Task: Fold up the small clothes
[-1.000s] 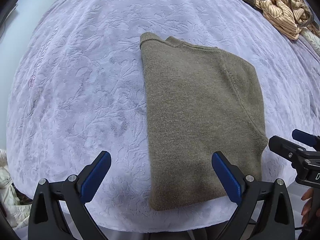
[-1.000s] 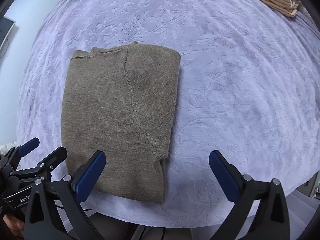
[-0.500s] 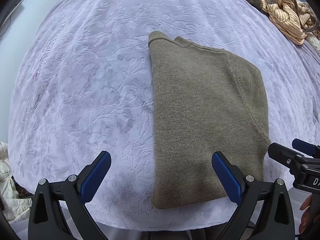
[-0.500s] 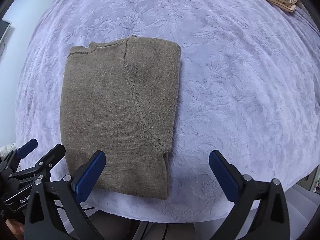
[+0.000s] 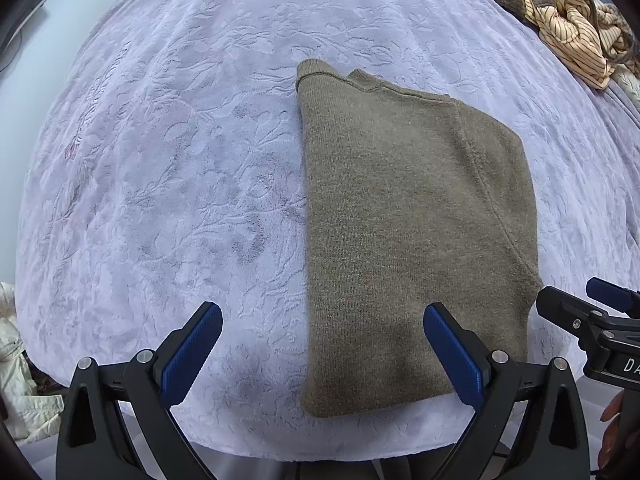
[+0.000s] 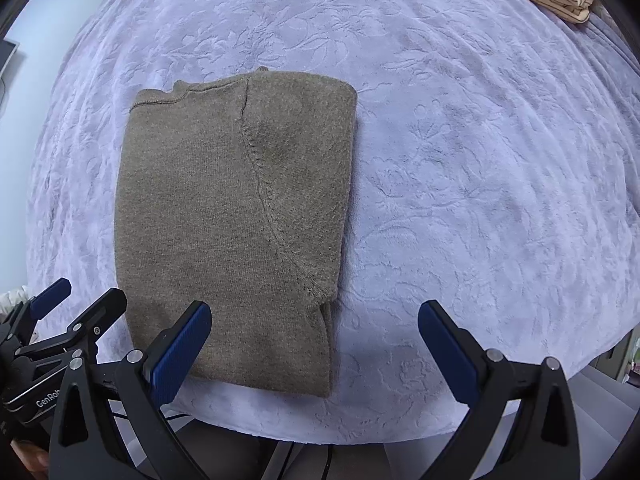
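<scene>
We held the left gripper (image 5: 320, 354) and the right gripper (image 6: 316, 350) with jaws spread wide and empty, both hovering over the near edge of the lavender embossed blanket (image 5: 168, 168). The olive knit sweater (image 5: 404, 232) lay folded flat into a neat rectangle on it, just ahead of both grippers. A striped garment (image 5: 572, 36) sat crumpled at the far right.

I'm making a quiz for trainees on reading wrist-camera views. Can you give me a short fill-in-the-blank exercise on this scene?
1. The folded sweater is ____ in colour.
2. It lies on a lilac ____ with a raised flower pattern.
3. The left gripper and the right gripper both stand ____ and hold nothing.
4. The heap of clothes at the far right has a ____ pattern.

Missing words: olive-brown; blanket; open; striped
</scene>
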Tool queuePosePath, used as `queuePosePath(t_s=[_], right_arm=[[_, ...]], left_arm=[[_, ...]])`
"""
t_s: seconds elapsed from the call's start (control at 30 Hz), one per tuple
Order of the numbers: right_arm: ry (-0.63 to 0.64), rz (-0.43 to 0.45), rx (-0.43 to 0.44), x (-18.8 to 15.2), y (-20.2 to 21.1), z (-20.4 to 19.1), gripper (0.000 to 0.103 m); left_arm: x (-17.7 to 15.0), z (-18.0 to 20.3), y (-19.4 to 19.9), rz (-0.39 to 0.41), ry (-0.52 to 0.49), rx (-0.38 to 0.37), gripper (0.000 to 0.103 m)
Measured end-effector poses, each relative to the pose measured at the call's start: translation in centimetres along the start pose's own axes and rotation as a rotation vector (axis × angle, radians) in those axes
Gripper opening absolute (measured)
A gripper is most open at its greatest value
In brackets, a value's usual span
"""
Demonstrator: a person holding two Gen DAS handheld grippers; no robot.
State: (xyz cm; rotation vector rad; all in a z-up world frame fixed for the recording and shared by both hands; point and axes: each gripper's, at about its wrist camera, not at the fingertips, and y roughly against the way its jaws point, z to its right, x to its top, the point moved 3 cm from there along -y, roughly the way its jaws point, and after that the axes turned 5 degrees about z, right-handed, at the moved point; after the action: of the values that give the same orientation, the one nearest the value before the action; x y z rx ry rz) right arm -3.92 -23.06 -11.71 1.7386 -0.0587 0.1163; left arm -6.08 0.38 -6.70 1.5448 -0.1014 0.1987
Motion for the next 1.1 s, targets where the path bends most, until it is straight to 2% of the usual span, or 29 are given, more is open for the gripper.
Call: queuePosePath(t_s=[1.1], right_arm=[[0.003, -0.005, -0.007, 0.21, -0.12, -0.16, 0.103]], left_arm=[[0.04, -0.04, -0.13, -0.002, 0.003, 0.006, 0.101]])
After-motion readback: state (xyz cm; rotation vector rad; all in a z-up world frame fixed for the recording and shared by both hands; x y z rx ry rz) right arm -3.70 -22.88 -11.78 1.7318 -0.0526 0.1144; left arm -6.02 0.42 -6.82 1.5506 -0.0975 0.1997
